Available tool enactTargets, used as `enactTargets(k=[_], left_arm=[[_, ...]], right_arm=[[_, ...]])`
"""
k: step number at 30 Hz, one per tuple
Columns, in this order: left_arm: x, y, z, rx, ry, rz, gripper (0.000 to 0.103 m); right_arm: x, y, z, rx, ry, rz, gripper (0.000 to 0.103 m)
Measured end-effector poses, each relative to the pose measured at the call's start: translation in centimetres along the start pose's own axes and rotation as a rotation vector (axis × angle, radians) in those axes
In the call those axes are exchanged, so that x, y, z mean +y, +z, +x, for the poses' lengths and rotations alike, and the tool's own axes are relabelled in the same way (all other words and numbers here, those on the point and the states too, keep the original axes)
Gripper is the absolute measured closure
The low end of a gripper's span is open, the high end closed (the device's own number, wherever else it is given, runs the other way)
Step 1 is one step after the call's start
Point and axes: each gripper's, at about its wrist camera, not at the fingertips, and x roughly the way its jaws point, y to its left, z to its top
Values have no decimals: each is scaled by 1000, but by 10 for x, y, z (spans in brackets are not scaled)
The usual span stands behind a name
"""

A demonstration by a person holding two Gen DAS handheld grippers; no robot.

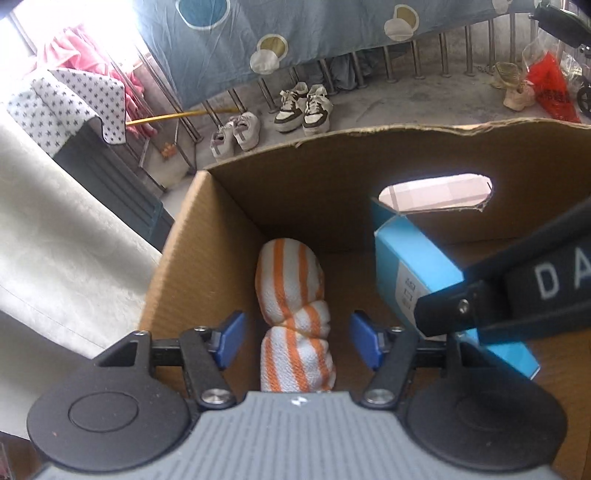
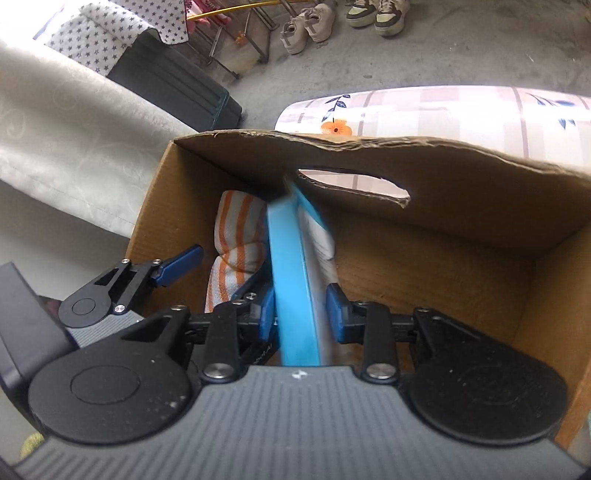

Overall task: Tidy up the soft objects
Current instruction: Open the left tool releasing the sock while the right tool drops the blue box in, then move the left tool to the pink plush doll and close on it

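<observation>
An orange-and-white striped rolled towel lies on the floor of a cardboard box, by its left wall. My left gripper is open just above the towel, one pad on each side, not touching it. My right gripper reaches into the box with a light-blue carton standing between its pads; the left pad touches it, the right pad stands a little off. The carton also shows in the left wrist view, right of the towel. The left gripper shows in the right wrist view.
The box's far wall has a torn handle hole. Beyond it are several shoes on a concrete floor, a railing with a blue sheet, and a red bag. A white cloth lies left; a floral tablecloth lies behind the box.
</observation>
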Motion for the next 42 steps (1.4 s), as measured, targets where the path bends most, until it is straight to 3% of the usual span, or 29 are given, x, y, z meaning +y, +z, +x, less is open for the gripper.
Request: enactTargets(k=[15,19,25,32,38,42], left_arm=[[25,-7,-26,51,-18,-53,38],[36,-7,-34,56,-47,-102,34],[41,-13,-53,44,-39,-125,24],[41,-14,-87,17,-17,-183,21],[39,-27,-155,-61,-34,-245,17],[19,-47,-215,-147,-102,-250,9]], right_arm=[[19,4,16,-52,8,-7,78],[23,4,23,-51,61,14,76],[21,4,8,-50,174,55,59],[20,-6,-58,-116,241,15,55],[4,-36,-161,-176,313,-91,45],[-35,-79,-253,-267,349,-186,23]])
